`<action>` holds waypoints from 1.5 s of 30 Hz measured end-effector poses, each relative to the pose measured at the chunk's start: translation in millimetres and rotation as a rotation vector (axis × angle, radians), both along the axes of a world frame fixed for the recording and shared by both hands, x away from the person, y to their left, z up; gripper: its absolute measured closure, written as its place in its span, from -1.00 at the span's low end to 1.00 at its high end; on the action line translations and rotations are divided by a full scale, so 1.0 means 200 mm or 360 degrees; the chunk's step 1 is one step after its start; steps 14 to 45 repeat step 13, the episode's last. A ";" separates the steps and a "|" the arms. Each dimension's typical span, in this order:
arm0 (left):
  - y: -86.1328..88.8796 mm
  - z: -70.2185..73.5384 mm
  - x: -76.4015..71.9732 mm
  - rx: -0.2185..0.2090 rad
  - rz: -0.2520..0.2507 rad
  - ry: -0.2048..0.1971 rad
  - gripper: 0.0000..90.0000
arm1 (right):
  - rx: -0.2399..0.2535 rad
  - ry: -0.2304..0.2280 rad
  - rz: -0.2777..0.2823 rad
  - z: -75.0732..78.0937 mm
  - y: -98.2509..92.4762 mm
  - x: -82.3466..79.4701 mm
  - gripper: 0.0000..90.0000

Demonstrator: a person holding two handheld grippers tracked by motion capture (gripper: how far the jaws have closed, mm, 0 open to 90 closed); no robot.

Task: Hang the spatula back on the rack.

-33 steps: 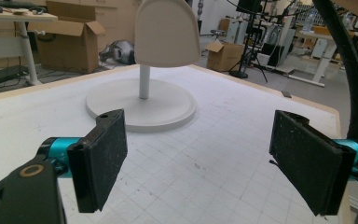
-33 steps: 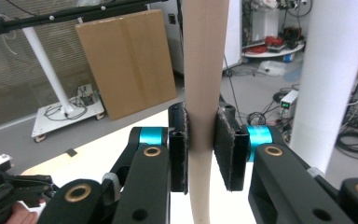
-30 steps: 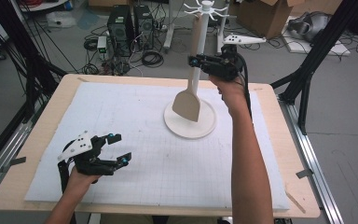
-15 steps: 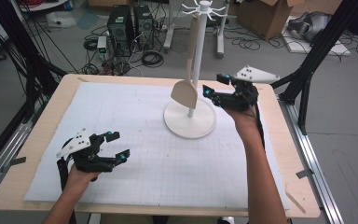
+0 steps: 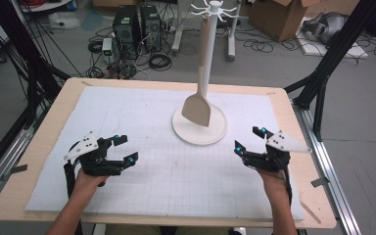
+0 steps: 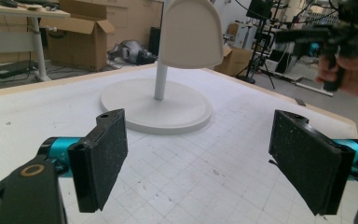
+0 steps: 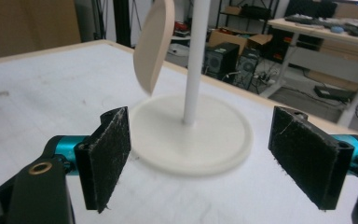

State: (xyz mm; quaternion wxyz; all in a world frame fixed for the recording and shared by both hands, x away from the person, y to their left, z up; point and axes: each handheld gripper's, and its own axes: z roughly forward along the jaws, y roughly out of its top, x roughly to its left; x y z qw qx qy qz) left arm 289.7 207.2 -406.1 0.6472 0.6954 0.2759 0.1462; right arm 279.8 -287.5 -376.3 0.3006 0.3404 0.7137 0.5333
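The beige spatula [image 5: 199, 100] hung from the white stand [image 5: 199, 128] near the table's far middle, its blade just above the round base. The right gripper [image 5: 252, 143] sat low at the mat's right edge, apart from the stand — its jaws had just been opening and stood wide with nothing between them. The left gripper [image 5: 124, 148] rested on the gridded mat [image 5: 166, 171] at the left, jaws likewise spread and empty. No brand, label or writing could be read anywhere.

Left gripper [image 6: 200, 168] fingers spread wide over the mat [image 6: 191, 163], facing the rack's base [image 6: 168, 109].
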 end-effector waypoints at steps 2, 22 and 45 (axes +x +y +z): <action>0.00 -0.01 0.00 0.0001 0.0010 0.0003 -0.56 | 0.0013 0.0013 -0.0040 -0.07 -0.03 -0.04 -0.58; 0.02 -0.04 0.01 -0.0001 0.0043 0.0024 -0.56 | 0.0054 0.0059 -0.0154 -0.35 -0.09 -0.16 -0.59; 0.02 -0.04 0.01 -0.0001 0.0043 0.0024 -0.56 | 0.0054 0.0059 -0.0154 -0.35 -0.09 -0.16 -0.59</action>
